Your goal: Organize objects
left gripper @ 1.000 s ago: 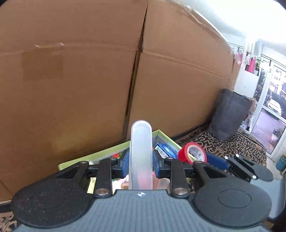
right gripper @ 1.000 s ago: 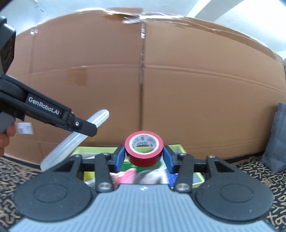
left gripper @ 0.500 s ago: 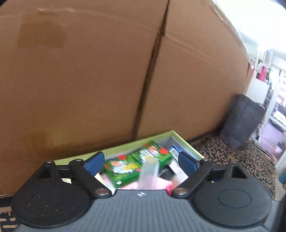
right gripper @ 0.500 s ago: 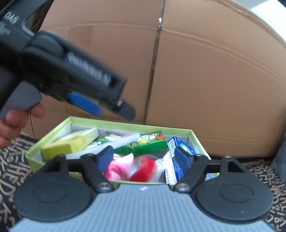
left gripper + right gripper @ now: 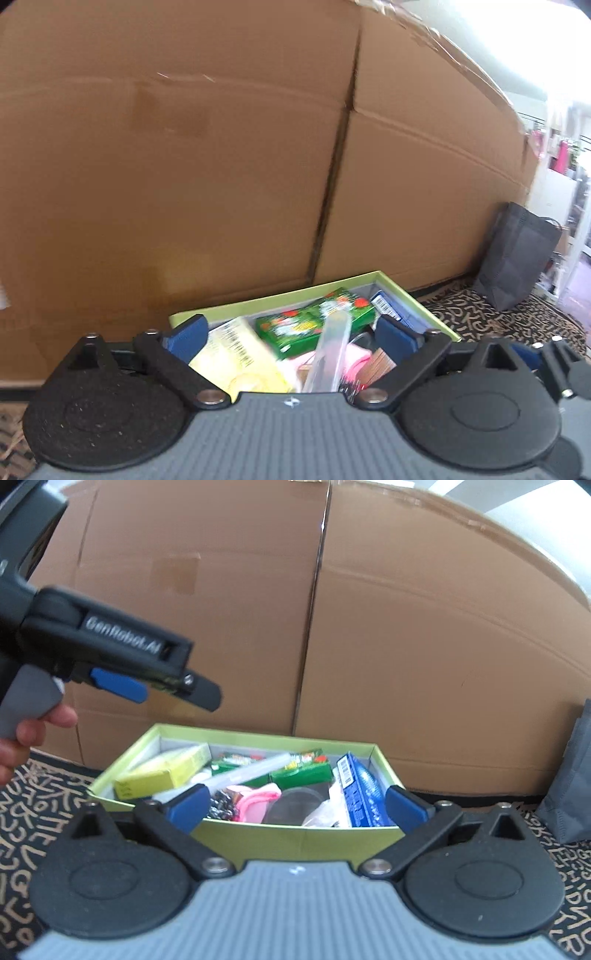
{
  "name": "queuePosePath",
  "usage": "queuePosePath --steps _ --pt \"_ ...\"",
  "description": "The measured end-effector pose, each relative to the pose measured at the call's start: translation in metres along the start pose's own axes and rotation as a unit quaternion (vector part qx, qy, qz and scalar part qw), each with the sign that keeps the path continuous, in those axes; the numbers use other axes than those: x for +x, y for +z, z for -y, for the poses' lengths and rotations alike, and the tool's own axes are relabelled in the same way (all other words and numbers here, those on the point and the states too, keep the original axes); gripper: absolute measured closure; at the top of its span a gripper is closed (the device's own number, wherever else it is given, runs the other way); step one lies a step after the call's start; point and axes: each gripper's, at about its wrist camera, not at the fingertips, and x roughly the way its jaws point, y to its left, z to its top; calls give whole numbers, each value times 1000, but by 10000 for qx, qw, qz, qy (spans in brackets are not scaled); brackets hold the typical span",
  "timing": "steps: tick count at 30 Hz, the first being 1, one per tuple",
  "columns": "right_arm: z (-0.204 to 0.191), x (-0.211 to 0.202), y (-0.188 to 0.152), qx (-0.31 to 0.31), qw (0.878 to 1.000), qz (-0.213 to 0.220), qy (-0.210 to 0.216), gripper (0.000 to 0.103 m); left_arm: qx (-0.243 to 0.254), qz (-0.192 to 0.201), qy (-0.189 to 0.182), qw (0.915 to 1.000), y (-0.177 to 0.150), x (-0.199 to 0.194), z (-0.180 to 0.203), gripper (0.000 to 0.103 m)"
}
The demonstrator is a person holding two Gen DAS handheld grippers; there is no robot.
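Both handheld grippers share one build: grey ribbed housing at the base, two round black textured discs either side of it, black linkage arms pinned with silver screws, blue pads on the finger ends. Left gripper (image 5: 290, 330) housing carries a small white logo mark just between the two silver screws. Right gripper (image 5: 293, 806) has the same mark in the same spot. In the right wrist view the left gripper body, left of the right gripper's housing, is black with white "GenRobot.AI" lettering, a blue pad, a grey handle, and a hand (image 5: 22, 738) on that handle.
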Motion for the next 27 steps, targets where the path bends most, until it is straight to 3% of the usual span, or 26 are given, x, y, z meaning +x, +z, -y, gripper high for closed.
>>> queuePosePath --steps 3,11,19,27 --pt "2 -25 2 66 10000 52 29 0 -36 -35 358 9993 -12 -25 4 0" --pt "9 -75 14 194 9998 -68 48 0 -243 6 781 9966 -59 -86 2 0" --pt "1 -101 -4 268 9992 -307 -25 0 -281 -227 1205 9921 -97 -101 8 0" --pt "-2 -101 -20 480 9975 -496 -125 0 -145 -289 1256 9915 -104 -102 12 0"
